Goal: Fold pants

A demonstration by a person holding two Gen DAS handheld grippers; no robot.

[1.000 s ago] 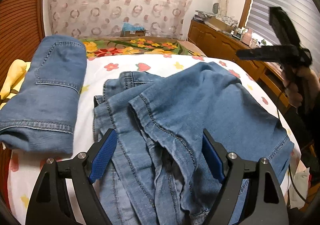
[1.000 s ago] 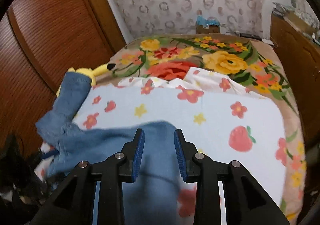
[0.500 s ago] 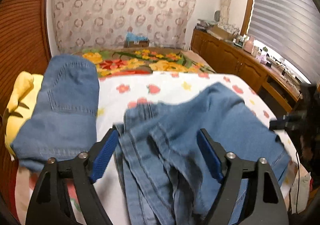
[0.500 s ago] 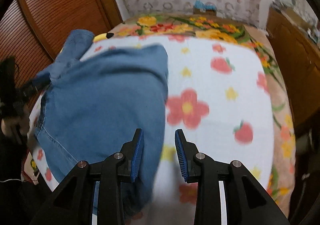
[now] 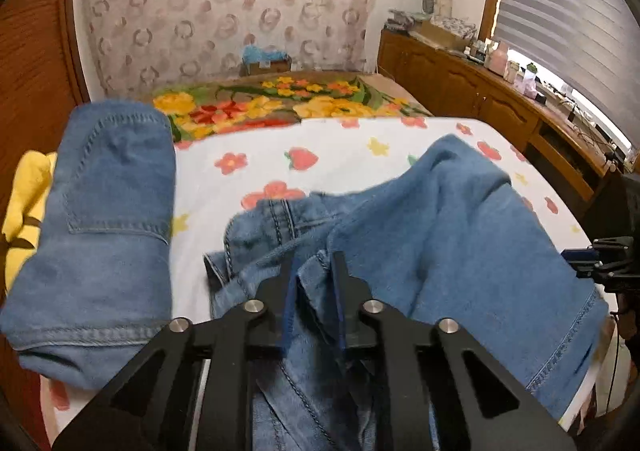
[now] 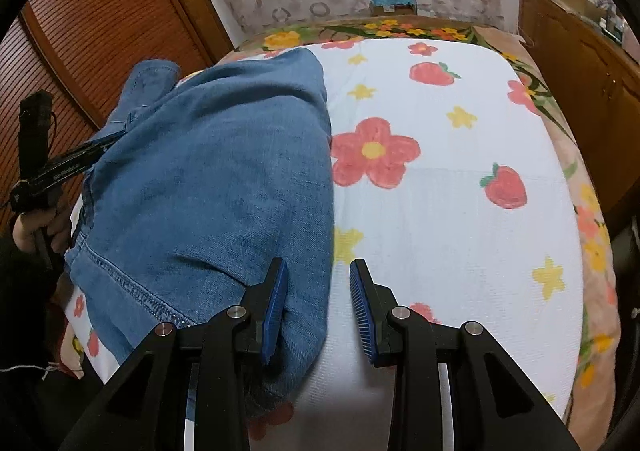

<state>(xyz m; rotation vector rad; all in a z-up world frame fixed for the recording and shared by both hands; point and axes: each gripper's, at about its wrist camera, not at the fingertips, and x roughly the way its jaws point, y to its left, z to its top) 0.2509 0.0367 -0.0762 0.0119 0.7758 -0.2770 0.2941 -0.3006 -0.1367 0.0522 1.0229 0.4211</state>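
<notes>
Denim lay rumpled across the near part of the bed (image 5: 340, 155), on a white sheet (image 6: 440, 191) printed with red flowers, strawberries and yellow stars. These pants (image 5: 460, 243) spread from the near middle toward the right edge, one hemmed leg end hanging over the near right corner, the waistband seams bunched up near the middle.

The left gripper (image 5: 314, 283) pointed down into that bunch. Its fingers (image 5: 289, 291) were closing, narrowed to a slim gap with a ridge of the denim pinched between the blue pads.

The right gripper (image 6: 318, 303) hovered over the near edge of the bed at the pants' right border. Its fingers (image 6: 276, 303) stood moderately apart; the left one lay over the denim, the right one over bare sheet, and nothing was pressed between them.

In the right wrist view the left gripper showed at far left, held by a hand (image 6: 30, 229) at the denim's edge.

A second pair of jeans (image 5: 104, 227), folded, lay along the left side of the bed, with something yellow (image 5: 26, 203) just beyond it at the left edge. A flowered blanket (image 5: 280, 107) covered the far end of the bed, and wooden cabinets (image 5: 480, 103) ran along the right wall under a window blind (image 5: 568, 19)
</notes>
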